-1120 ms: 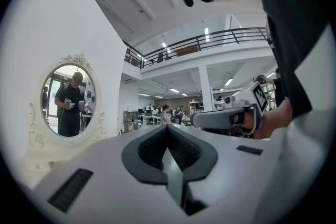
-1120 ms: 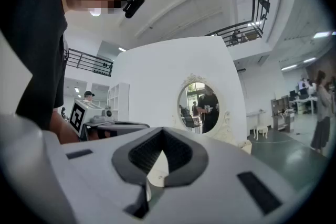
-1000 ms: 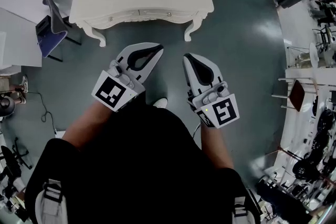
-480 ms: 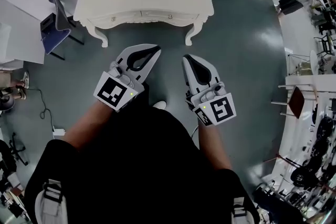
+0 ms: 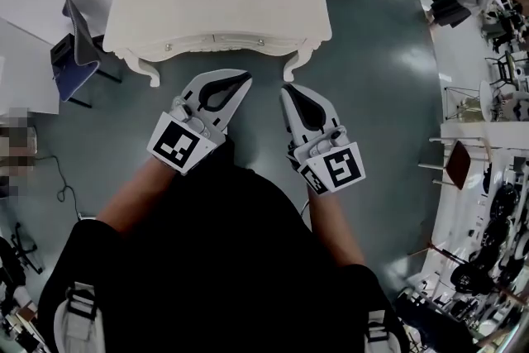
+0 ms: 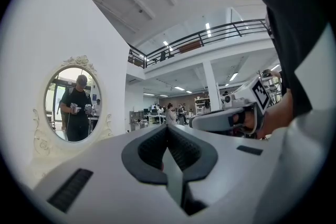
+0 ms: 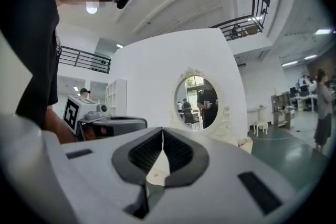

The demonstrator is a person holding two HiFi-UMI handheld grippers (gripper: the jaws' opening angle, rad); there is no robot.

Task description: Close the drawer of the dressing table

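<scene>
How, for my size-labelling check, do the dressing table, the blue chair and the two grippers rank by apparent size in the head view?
1. dressing table
2. left gripper and right gripper: alike, unranked; both sit nearest the camera
3. blue chair, slightly smaller-looking but farther away

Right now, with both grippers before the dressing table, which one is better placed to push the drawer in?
Probably the left. The left gripper, jaws shut, points at the drawer front and its tip is nearer to it; the right gripper, also shut, aims toward the table's front leg.
</scene>
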